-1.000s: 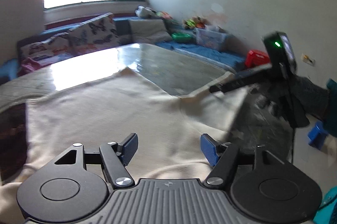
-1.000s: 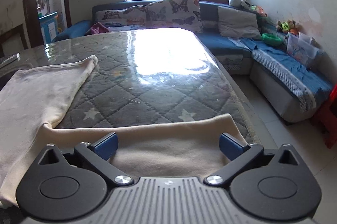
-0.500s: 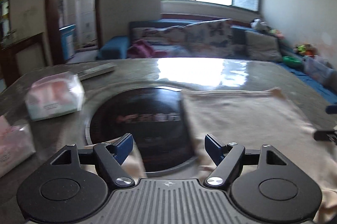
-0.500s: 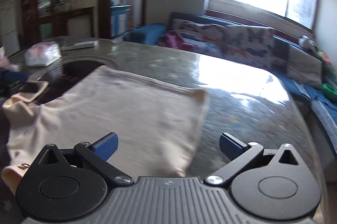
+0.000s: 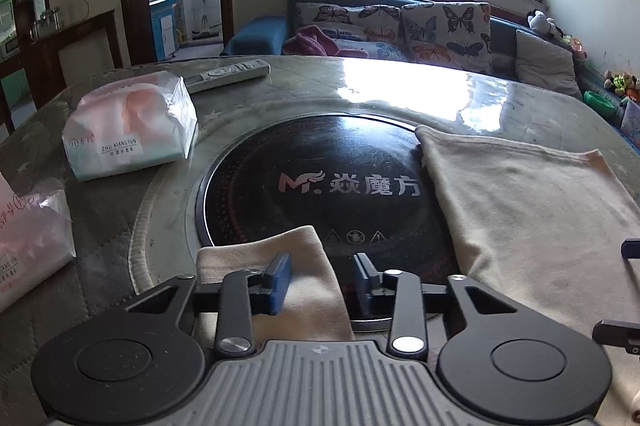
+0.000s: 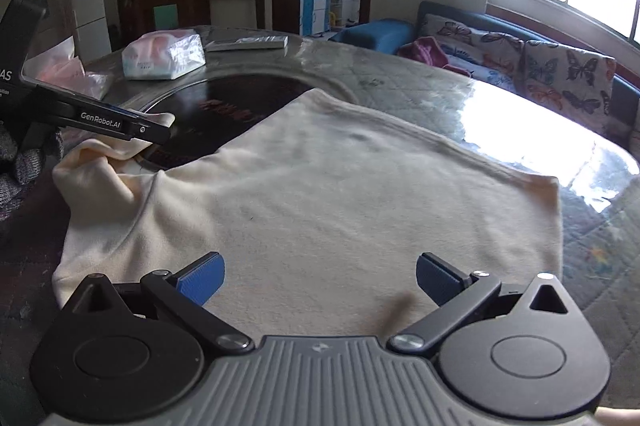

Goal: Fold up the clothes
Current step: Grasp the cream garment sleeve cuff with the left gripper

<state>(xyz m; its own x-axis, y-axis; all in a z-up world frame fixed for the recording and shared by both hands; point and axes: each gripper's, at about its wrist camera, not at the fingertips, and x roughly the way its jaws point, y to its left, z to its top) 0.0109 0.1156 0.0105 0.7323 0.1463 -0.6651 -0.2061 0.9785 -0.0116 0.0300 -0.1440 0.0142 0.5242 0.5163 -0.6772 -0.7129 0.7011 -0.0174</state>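
In my left wrist view, my left gripper [image 5: 320,278] sits at the near edge of the round black cooktop [image 5: 304,186]. Its jaws have just been closing, and the cream sleeve [image 5: 276,266] lies between them, but there is a gap and I cannot tell if the pads pinch it yet. I think I want that sleeve so I can fold it in over the shirt [image 5: 532,218], which lies right of the cooktop. A tissue pack [image 5: 128,134] and a remote [image 5: 228,76] sit beyond the cooktop. The sleeve's near end is hidden under my gripper. In my right wrist view, my right gripper [image 6: 320,276] hangs wide open over the shirt's body, holding nothing. The shirt's near edge is hidden, and the window glare washes out the table [image 6: 520,130] beyond the shirt.
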